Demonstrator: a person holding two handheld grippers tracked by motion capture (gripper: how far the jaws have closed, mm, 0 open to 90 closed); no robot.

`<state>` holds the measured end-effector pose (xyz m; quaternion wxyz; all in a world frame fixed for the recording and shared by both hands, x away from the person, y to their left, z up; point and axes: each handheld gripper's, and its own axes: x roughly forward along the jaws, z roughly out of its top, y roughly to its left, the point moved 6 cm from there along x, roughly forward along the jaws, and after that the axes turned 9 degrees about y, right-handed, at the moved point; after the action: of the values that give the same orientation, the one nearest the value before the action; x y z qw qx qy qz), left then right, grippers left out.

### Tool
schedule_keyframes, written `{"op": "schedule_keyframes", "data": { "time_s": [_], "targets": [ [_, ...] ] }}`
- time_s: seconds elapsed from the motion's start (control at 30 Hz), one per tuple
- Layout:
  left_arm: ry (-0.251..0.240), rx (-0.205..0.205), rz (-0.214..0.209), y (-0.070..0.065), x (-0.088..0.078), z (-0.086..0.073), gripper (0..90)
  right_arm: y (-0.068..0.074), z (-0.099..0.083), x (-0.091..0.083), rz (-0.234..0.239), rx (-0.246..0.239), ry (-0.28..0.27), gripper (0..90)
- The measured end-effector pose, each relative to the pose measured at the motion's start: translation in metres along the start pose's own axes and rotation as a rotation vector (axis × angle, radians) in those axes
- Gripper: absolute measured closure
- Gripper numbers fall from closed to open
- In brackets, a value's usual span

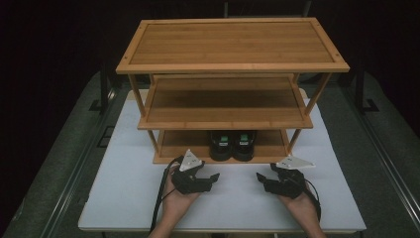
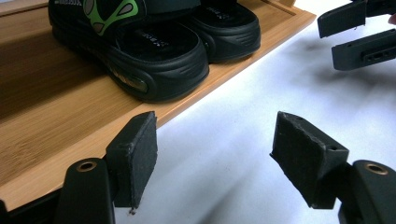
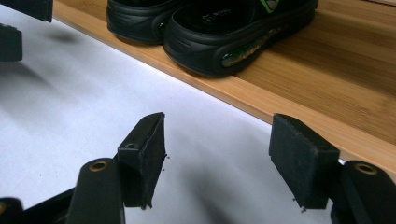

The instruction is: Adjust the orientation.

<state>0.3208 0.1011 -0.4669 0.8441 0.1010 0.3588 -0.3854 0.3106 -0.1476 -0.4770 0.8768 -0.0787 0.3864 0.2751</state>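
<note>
A pair of black sandals with green trim stands side by side on the lowest board of a three-tier bamboo shoe rack [image 1: 233, 44]. The left sandal [image 1: 221, 145] is the near one in the left gripper view [image 2: 154, 56]; the right sandal [image 1: 243, 145] is the near one in the right gripper view [image 3: 224, 37]. My left gripper [image 1: 214, 177] rests on the white table just in front of the rack, open and holding nothing [image 2: 215, 158]. My right gripper [image 1: 259, 179] sits opposite it, also open and holding nothing [image 3: 217, 156]. Both point inward toward each other.
The white tabletop [image 1: 124, 198] spreads in front of the rack's bottom shelf edge [image 1: 166, 159]. The middle shelf [image 1: 223, 104] and top shelf carry nothing. Dark floor and metal rails flank the table. Each gripper's jaws appear far off in the other's view.
</note>
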Motion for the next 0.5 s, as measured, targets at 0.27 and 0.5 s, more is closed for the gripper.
{"op": "schedule_keyframes", "data": {
  "time_s": [0.27,0.5],
  "targets": [
    [0.007,0.008,0.004,0.002,-0.006,-0.002,27.1,-0.009,-0.007,-0.008,0.001,0.011,0.001,33.2],
    [0.003,-0.002,0.008,0.009,-0.017,-0.006,25.8,-0.017,-0.014,-0.016,-0.007,0.024,-0.002,32.4]
  ]
}}
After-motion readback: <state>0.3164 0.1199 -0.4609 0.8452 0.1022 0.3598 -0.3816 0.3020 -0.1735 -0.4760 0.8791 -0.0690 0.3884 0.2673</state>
